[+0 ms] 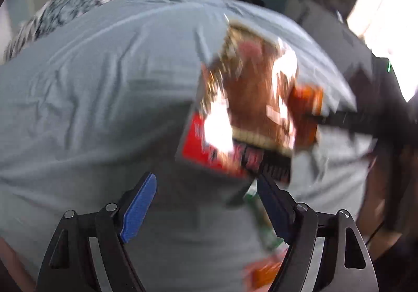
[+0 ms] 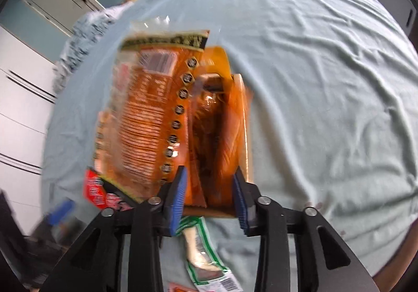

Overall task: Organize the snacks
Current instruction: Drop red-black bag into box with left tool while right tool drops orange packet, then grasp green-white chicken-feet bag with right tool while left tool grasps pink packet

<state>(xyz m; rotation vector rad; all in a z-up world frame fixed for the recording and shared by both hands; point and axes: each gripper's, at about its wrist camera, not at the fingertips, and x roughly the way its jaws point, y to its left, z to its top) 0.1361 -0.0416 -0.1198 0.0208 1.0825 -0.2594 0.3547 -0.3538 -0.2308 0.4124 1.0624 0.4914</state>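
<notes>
In the right wrist view my right gripper is shut on an orange-brown snack packet, its blue pads pressing both sides. A larger orange snack bag lies against it on the left, and a red packet lies below that. A green-and-white packet lies under the gripper. In the left wrist view my left gripper is open and empty above the grey-blue sheet. The blurred orange bag and red packet lie just ahead, with the right gripper beyond.
Everything lies on a bed with a wrinkled pale blue sheet. A patterned pillow sits at its far left. White cabinets stand left of the bed. A bright window is at the far right.
</notes>
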